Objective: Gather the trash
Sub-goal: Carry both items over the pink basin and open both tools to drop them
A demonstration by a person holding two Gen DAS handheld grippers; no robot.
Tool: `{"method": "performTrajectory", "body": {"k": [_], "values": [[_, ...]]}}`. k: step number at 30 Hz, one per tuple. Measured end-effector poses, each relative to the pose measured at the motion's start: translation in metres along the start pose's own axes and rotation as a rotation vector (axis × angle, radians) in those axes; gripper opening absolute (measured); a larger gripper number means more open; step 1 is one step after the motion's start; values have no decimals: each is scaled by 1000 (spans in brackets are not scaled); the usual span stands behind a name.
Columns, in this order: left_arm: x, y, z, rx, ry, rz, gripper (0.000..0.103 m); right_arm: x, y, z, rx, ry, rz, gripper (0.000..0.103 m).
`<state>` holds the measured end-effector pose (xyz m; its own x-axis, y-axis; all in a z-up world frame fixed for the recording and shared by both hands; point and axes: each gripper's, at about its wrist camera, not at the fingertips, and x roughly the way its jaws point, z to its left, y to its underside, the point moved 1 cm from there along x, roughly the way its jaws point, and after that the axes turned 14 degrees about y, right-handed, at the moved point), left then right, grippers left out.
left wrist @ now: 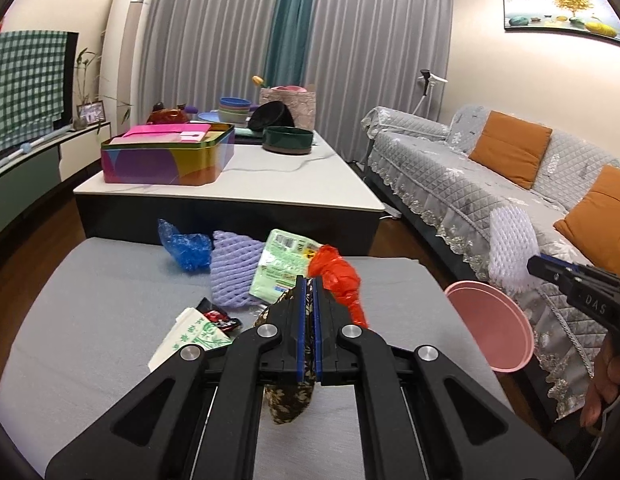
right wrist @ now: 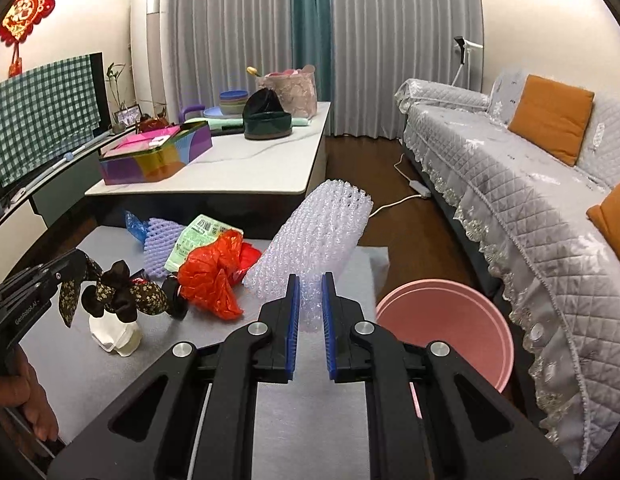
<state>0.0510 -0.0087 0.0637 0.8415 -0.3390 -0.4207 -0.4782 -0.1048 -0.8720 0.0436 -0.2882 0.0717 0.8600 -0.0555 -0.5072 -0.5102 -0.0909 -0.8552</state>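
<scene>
My left gripper is shut on a dark floral cloth scrunchie, which hangs above the grey mat; from the right wrist the scrunchie dangles off the left gripper. My right gripper is shut on a white foam fruit net and holds it up beside the pink bin; the left wrist view shows the net at the right gripper. On the mat lie a red plastic bag, a purple foam net, a green wrapper, a blue bag and a tissue pack.
A white-topped coffee table behind the mat carries a colourful tin, bowls and a dark green dish. A grey quilted sofa with orange cushions runs along the right. A power strip cable lies on the wood floor.
</scene>
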Motion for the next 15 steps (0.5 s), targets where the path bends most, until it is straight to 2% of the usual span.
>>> {"method": "performTrajectory", "body": {"k": [9, 15], "values": [[4, -11, -38, 48, 56, 12, 3, -8, -21, -44, 2, 40, -58, 12], [23, -15, -62, 61, 97, 31, 3, -1, -14, -83, 45, 110, -94, 12]]}}
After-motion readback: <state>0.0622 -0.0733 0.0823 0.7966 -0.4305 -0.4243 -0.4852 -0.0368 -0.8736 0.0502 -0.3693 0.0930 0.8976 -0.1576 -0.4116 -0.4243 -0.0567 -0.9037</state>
